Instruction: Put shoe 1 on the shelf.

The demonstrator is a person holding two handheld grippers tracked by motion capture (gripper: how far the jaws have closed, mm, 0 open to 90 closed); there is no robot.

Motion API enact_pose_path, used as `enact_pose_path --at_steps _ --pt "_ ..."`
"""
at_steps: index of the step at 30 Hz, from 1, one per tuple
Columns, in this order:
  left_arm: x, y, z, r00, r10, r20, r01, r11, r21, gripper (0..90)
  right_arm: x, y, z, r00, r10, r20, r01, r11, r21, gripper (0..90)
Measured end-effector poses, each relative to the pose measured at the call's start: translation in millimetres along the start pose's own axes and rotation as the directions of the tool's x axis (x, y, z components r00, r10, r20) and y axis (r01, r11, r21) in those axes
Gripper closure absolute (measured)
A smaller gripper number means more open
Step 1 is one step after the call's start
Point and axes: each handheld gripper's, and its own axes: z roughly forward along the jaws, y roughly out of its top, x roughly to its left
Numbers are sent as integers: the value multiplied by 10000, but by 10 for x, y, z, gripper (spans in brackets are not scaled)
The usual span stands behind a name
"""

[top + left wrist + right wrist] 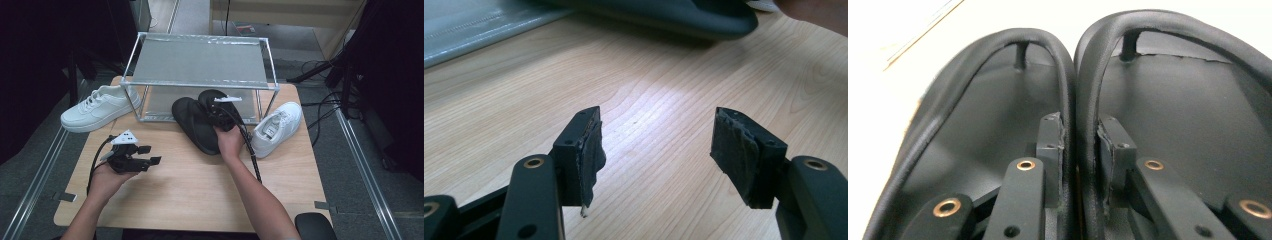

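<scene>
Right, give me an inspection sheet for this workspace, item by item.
Surface: light wooden table, near half bare.
Job's things: pair of black flip-flops side by side in front of the rack; white sneaker at the table's left edge; second white sneaker on the right.
Clutter: nothing seen.
Grippers: left tongs open over bare wood, holding nothing; right tongs shut on the two flip-flops' adjoining straps.
Cables: one trails from each tongs; more cables on the floor at right.
Surroundings: metal-framed shelf rack at the table's far edge; grey floor; dark stands at right.
</scene>
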Motion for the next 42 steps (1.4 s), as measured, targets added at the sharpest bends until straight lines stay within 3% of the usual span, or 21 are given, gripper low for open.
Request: enact_pose_path --at_steps 3,8,12,16,19,25,32,39,42 --pt "-15 4 20 10000 54 -7 -54 10000 69 373 -42 17 47 9991 417 -71 -417 9991 -4 754" --pt "-28 4 30 10000 87 31 -87 9999 87 373 -18 4 59 10000 -35 61 34 10000 40 705" --pt "-23 4 30 10000 60 43 -60 9999 109 373 -20 12 38 9997 -66 -235 70 9998 171 612" --pt "-23 4 31 10000 61 42 -62 9999 94 373 10 15 -13 9993 -378 -67 379 9992 118 558" --pt "-18 5 34 10000 44 42 -45 9999 98 373 -1 19 -61 9992 -347 -186 349 9993 116 535" --pt "31 13 -4 9999 -53 102 54 10000 -18 371 -44 -51 -283 9980 -179 -607 178 9998 -20 537" --pt "96 64 27 9995 -212 241 210 9998 70 367 -57 -142 -580 9945 -440 -946 429 9990 -127 530" --pt "95 184 147 9987 65 514 -76 9997 225 368 -29 -318 -813 9819 -991 -1612 996 9950 -52 511" --pt "95 240 192 9980 134 620 -154 9994 322 368 -65 -445 -931 9758 -962 -1962 921 9953 -297 524"
